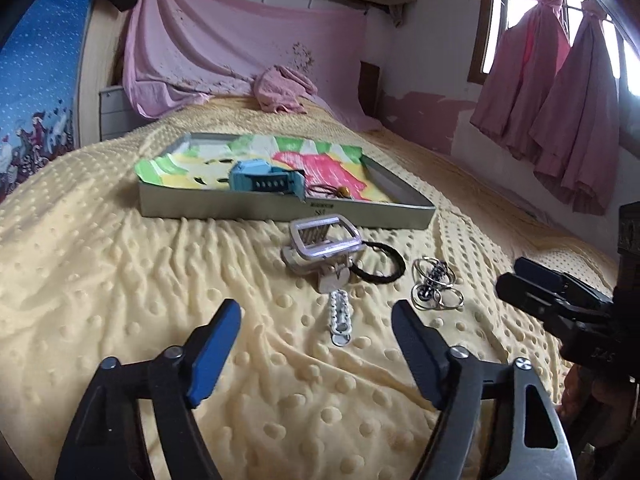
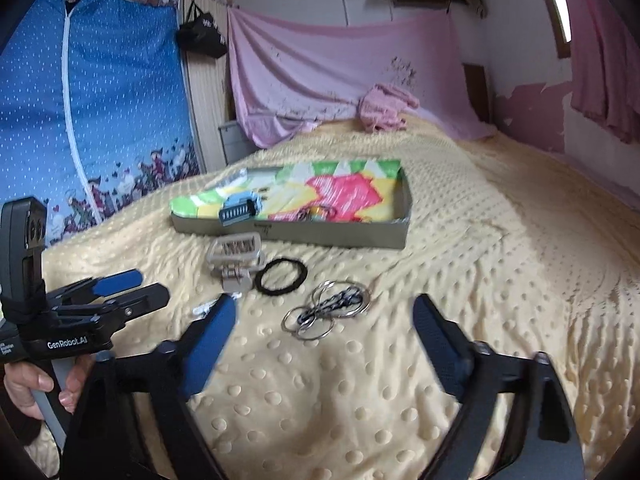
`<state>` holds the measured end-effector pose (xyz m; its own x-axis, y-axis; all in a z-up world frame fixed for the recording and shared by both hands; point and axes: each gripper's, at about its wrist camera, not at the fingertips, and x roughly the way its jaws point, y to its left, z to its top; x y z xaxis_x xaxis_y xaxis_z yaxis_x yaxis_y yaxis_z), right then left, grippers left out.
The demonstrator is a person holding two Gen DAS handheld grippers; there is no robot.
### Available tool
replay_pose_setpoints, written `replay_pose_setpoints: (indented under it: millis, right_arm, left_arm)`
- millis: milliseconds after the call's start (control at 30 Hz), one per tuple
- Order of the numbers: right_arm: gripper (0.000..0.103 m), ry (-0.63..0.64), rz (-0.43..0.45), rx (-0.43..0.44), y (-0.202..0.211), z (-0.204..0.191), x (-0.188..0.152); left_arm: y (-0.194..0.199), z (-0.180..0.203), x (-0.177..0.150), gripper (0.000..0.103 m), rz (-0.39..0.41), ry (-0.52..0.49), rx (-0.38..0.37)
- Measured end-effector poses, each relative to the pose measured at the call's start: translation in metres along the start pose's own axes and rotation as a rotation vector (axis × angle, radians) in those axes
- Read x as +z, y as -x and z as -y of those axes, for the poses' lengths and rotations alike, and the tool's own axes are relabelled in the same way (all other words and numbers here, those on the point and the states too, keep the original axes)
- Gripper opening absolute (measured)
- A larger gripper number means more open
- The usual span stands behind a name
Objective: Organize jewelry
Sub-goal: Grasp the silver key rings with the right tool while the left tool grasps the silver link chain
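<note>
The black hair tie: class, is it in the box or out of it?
Out. The black hair tie lies flat on the yellow blanket, in front of the box, beside a beige clip.

A pale yellow bed cover of soft matt cloth with raised dots (image 1: 120, 280) fills the lower frame. On it, a shallow grey cardboard tray (image 1: 224, 210) looks dull and smooth, lined with crinkled, glossy paper in green, pink and yellow (image 1: 332, 168). A light blue plastic clip (image 1: 256, 178) has a smooth sheen. The beige plastic buckle (image 1: 324, 240) is faintly shiny; the black braided hair band (image 2: 282, 276) is matt. The cluster of silver metal rings (image 2: 324, 312) gleams. Upper centre, a pink cloth sheet (image 1: 240, 48) hangs matt and wrinkled.
</note>
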<state>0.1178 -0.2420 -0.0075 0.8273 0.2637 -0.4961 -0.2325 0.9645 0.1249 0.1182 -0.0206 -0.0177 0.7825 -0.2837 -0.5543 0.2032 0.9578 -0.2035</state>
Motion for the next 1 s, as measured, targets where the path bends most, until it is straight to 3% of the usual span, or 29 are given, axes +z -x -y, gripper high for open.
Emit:
replay_pose_setpoints:
  millis: [167,367,467,600,767,1000]
  right_arm:
    - [0.062,0.015,-0.080,0.031,-0.021,-0.005,-0.002]
    - [0.049,-0.005,-0.166,0.051,-0.047,-0.004,-0.005]
    - [0.047,-0.023,-0.190,0.063,-0.055,-0.002,-0.005]
    - [0.044,-0.041,-0.210,0.065,-0.066,0.000,-0.005]
    - [0.024,-0.052,-0.229,0.053,-0.072,0.001,-0.007]
    - [0.007,-0.053,-0.240,0.068,-0.067,-0.001,-0.009]
  left_arm:
    - [-0.019,0.003,-0.001,0.052,-0.081,-0.008,-0.055]
    - [-0.038,0.000,-0.002,0.042,-0.164,0.016,-0.106]
    - [-0.045,0.000,0.000,0.040,-0.191,0.020,-0.111]
    - [-0.050,0.000,0.002,0.032,-0.201,0.027,-0.109]
    - [-0.051,-0.001,0.002,0.015,-0.201,0.037,-0.109]
    - [-0.041,0.008,-0.003,0.015,-0.185,0.002,-0.100]
